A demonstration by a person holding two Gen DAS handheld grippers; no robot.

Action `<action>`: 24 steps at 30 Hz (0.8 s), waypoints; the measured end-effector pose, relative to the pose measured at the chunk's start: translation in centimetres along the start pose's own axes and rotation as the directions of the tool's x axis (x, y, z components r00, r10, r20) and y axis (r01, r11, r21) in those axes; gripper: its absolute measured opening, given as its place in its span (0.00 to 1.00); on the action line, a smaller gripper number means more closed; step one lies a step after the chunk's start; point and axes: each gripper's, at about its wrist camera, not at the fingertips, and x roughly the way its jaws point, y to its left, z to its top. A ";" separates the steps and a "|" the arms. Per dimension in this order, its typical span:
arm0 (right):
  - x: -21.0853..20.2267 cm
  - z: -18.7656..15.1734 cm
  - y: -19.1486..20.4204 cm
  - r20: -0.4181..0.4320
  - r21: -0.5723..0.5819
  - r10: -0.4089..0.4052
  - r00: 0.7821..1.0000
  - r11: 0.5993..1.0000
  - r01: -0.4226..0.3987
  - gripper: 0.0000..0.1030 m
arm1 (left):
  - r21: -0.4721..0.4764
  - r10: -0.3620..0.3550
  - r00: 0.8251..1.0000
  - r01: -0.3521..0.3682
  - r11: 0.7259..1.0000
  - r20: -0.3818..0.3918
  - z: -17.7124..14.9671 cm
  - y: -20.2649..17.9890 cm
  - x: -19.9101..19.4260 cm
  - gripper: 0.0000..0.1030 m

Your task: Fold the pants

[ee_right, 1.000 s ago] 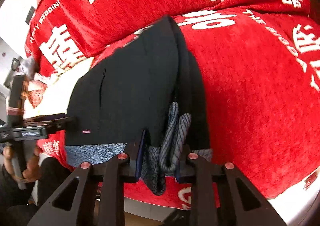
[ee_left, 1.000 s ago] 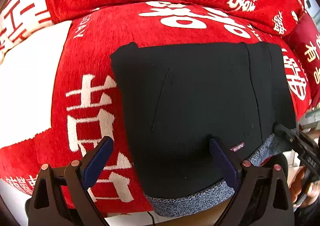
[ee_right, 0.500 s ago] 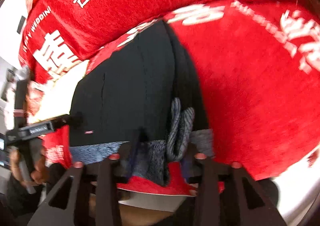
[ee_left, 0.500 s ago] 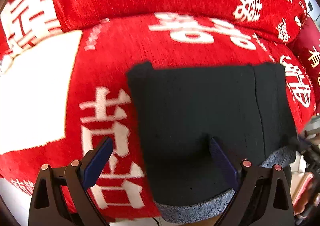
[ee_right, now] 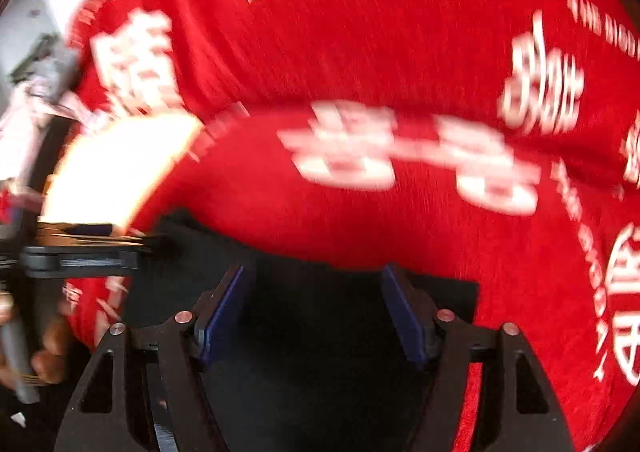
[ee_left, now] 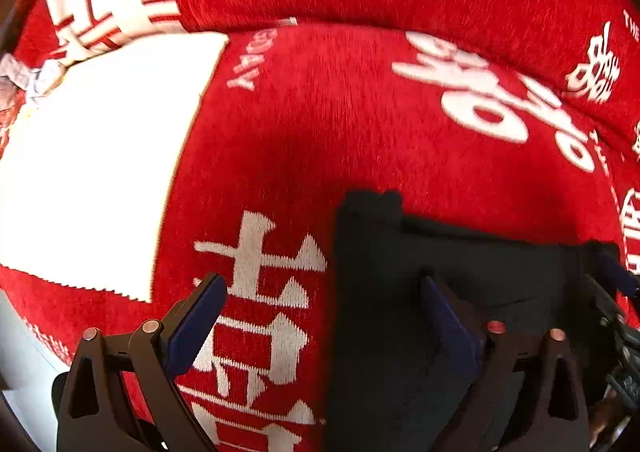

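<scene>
Red cover with white lettering, black pants folded on it, both grippers over them with jaws apart.

Left wrist view: the red cover (ee_left: 360, 124) fills the frame, a white patch (ee_left: 92, 164) at left. The folded pants (ee_left: 400, 332) lie at lower right. The left gripper (ee_left: 320, 316) gapes wide and has just been opening; one finger is over the cover, the other over the pants, nothing clamped. Right wrist view, blurred: the right gripper (ee_right: 316, 312) hangs above the pants, its jaws just opened, pads pressing nothing.
</scene>
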 end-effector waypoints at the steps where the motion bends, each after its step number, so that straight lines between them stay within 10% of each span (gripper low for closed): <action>1: 0.3 -0.2 -0.5 0.005 0.021 0.019 1.000 1.000 -0.019 0.66 | 0.005 0.008 1.000 -0.008 1.000 0.005 0.0 -0.1 0.1 1.00; 13: -6.4 -3.4 4.4 0.125 -0.107 -0.140 0.982 0.982 0.154 0.81 | 0.063 -0.072 0.997 0.071 0.995 0.015 -3.6 -0.6 -4.7 1.00; 18: -3.9 -6.7 3.5 0.008 -0.069 -0.185 0.983 0.980 0.185 0.81 | 0.139 -0.024 0.999 0.018 0.990 0.041 -6.7 -2.0 -3.8 1.00; 24: -5.3 -9.4 3.7 0.059 -0.090 -0.234 0.971 0.967 0.238 0.83 | 0.147 -0.037 0.998 0.030 0.989 0.051 -7.6 -1.7 -4.4 1.00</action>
